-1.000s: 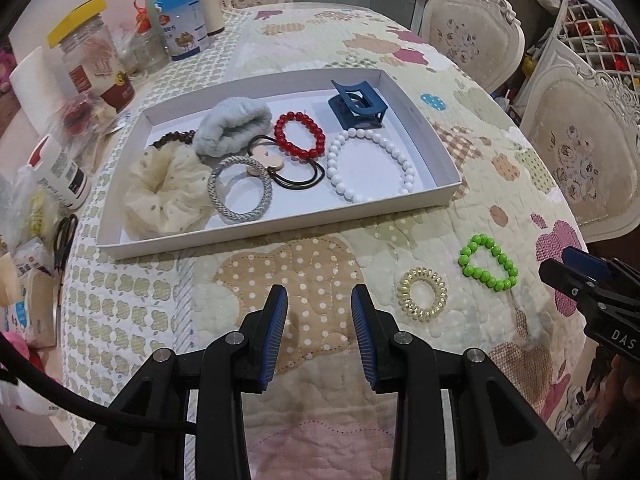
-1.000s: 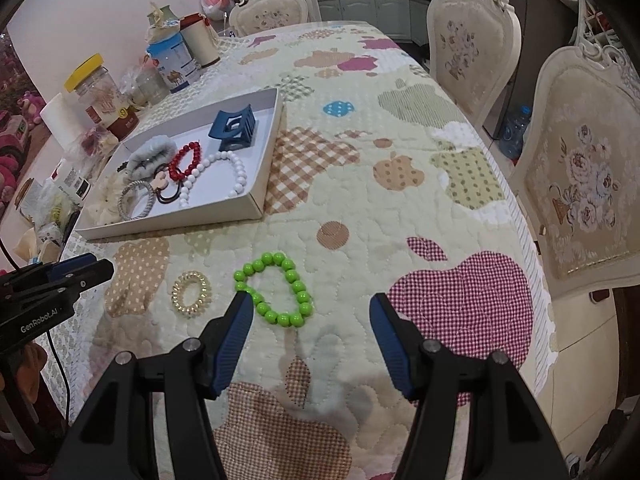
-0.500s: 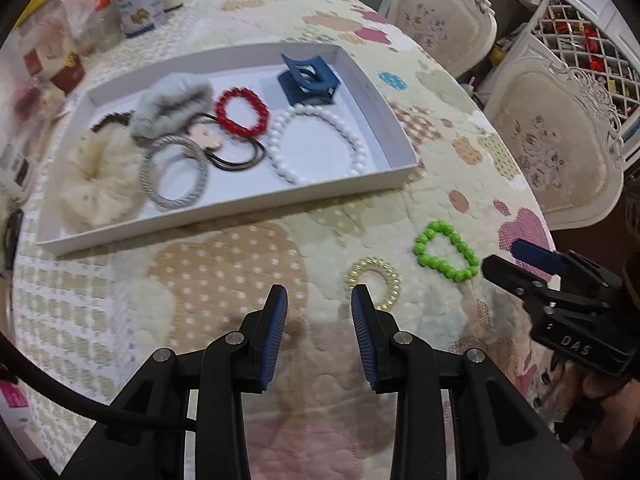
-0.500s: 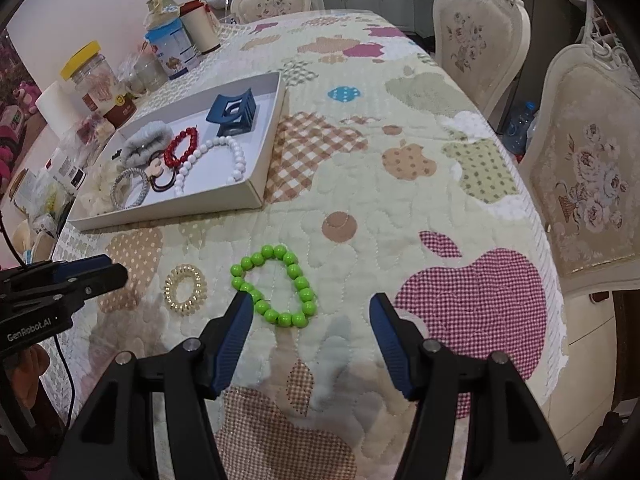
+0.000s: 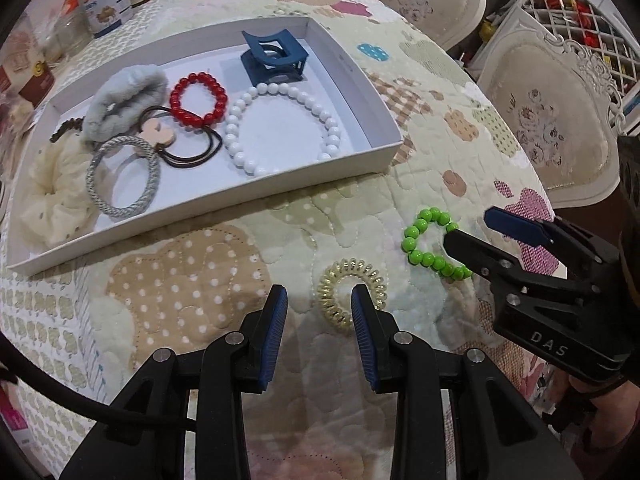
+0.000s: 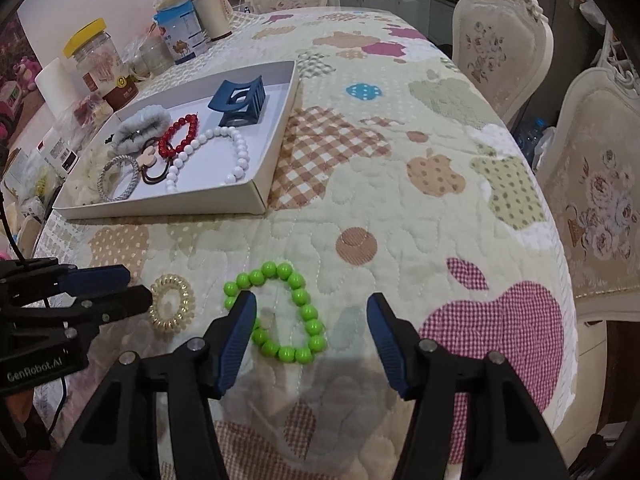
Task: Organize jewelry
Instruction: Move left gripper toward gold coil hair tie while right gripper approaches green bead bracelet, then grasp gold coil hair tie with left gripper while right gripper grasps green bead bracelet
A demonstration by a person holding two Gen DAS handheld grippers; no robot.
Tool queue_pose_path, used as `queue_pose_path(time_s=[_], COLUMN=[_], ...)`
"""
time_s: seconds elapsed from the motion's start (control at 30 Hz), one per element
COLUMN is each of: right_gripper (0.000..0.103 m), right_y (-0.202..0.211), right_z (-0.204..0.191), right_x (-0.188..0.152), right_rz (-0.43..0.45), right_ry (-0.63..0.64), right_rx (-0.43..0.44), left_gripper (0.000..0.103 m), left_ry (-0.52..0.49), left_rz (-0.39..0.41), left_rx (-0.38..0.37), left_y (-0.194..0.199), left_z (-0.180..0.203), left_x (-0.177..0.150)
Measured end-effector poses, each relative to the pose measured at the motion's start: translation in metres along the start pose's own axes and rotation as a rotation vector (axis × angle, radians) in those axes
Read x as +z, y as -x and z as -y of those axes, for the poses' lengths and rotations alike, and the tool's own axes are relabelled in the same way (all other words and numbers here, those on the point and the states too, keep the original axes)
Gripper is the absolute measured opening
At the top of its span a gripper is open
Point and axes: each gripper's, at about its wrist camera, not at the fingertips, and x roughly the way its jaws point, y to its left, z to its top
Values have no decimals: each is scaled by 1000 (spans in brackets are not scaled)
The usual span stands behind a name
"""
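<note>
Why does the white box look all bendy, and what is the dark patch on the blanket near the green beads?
Left wrist view: the fisheye lens bows the straight sides of the white box, and the corners go black. Right wrist view: the dark patch is a soft shadow under the right tool, whose jaws are closing over the green beads; everything looks sharp, with no strong glare.

A quilted apple-patterned tablecloth (image 6: 400, 184) covers the table. At ten o'clock in the right wrist view stand a yellow-lidded glass jar (image 6: 93, 54), a blue-labelled tin (image 6: 182, 34) and a paper roll (image 6: 56, 84). Ornate cream floral chairs (image 6: 600, 208) line the three o'clock edge.
</note>
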Motion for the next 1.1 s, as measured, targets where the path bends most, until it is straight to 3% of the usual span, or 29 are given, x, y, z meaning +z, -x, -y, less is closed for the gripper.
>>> queue_pose_path(time_s=[0.33, 0.63, 0.7, 0.77, 0.83, 1.1], right_gripper=[51, 34, 19, 10, 10, 10], right_y=[-12, -14, -13, -13, -12, 8], right_z=[-2, -2, -2, 0, 1, 1], right_x=[4, 5, 5, 6, 6, 11], right_rz=[0, 20, 27, 27, 29, 72], right_ry=[29, 50, 55, 42, 37, 0], right_rx=[-11, -44, -50, -23, -12, 71], left_gripper=[23, 23, 23, 13, 2, 1], left_ry=[-15, -48, -56, -59, -59, -2], left_rz=[-27, -18, -11, 0, 6, 32], left_rx=[19, 62, 72, 83, 79, 20], left_y=[-11, -14, -15, -15, -14, 2], left_z=[2, 9, 11, 11, 10, -5], left_x=[4, 4, 4, 3, 3, 1])
